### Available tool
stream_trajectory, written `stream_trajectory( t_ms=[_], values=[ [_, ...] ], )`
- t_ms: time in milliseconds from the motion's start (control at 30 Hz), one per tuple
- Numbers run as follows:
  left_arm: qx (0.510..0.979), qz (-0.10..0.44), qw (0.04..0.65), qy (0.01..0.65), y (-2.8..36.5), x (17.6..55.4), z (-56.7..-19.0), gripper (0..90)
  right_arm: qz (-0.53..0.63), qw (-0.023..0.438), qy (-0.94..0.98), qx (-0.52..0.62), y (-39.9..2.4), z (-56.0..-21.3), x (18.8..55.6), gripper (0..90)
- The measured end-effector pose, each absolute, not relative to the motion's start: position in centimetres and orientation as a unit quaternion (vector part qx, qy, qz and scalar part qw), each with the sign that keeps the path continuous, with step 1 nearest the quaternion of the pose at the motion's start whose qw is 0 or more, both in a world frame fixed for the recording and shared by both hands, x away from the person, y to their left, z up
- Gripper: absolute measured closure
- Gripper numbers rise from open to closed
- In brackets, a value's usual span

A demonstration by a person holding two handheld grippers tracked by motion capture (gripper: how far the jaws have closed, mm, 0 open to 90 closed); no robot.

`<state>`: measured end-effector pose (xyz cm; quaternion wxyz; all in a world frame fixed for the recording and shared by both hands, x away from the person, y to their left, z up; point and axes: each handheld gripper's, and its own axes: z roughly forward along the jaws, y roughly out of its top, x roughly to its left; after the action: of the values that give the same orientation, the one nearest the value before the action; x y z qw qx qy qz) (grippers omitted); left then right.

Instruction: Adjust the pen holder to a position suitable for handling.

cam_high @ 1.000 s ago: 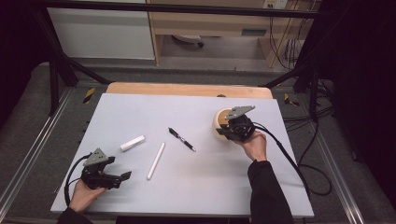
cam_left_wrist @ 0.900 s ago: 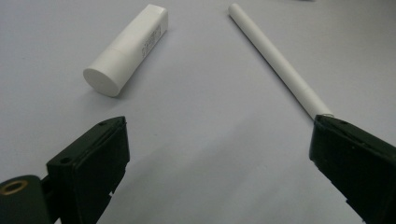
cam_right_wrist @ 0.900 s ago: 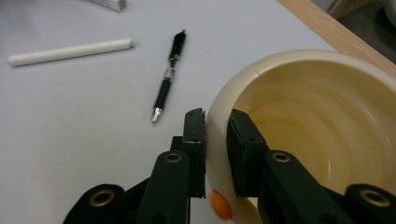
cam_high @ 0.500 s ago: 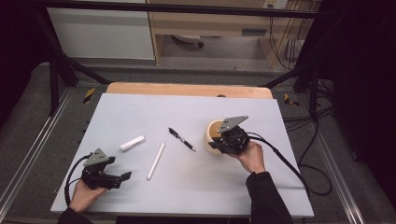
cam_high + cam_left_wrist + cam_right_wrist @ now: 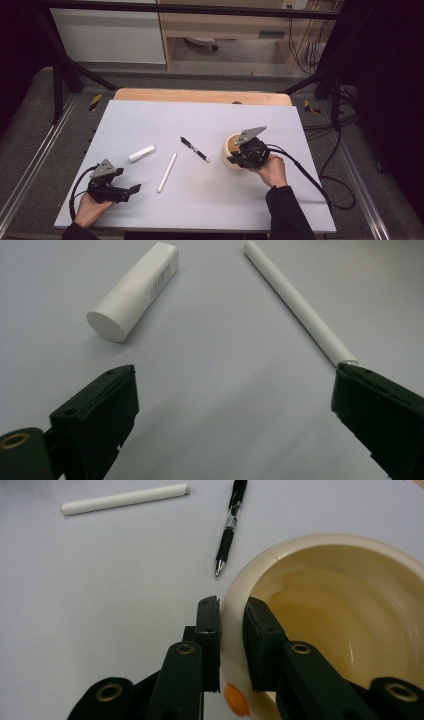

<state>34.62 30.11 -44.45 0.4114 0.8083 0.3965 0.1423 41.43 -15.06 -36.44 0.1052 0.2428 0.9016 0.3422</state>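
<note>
A cream cup [image 5: 231, 148] [image 5: 320, 605] stands on the white table right of centre. My right gripper [image 5: 239, 158] [image 5: 231, 611] is shut on its rim, one jaw outside the wall and one inside. A black pen [image 5: 194, 149] [image 5: 230, 527] lies just left of the cup. Further left are a long white stick [image 5: 167, 172] [image 5: 297, 305] [image 5: 125, 499] and a short white tube [image 5: 142, 153] [image 5: 135, 292]. My left gripper [image 5: 131, 191] [image 5: 235, 405] rests open at the front left, its jaws wide apart with bare table between them; the stick's near end is by one jaw.
The white table top [image 5: 200, 210] ends in a wooden strip [image 5: 200, 95] at the far side. Metal rails [image 5: 30, 170] run along both sides of the table. A black cable [image 5: 310, 175] trails from the right gripper over the table's right edge.
My right gripper has slid the cup towards the left and nearer the front of the table. The left gripper has stayed where it was.
</note>
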Motion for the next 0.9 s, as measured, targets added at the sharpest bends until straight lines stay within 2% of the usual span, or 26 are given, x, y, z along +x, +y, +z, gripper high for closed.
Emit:
stream_trajectory(
  t_ms=[467, 600, 900],
  values=[
    [0.81, 0.142, 0.409, 0.396, 30.09, 34.64, -44.48, 5.2, 0.343, 0.09, 0.905, 0.235, -14.84, -36.7, 41.53, 77.9],
    [0.81, 0.142, 0.409, 0.396, 30.09, 34.64, -44.5, 5.1, 0.344, 0.127, 0.902, 0.229, -14.87, -36.83, 41.58, 74.5],
    [0.81, 0.142, 0.409, 0.396, 30.13, 34.63, -44.48, 5.2, 0.353, 0.148, 0.897, 0.222, -14.72, -37.12, 41.89, 72.2]
  ],
)
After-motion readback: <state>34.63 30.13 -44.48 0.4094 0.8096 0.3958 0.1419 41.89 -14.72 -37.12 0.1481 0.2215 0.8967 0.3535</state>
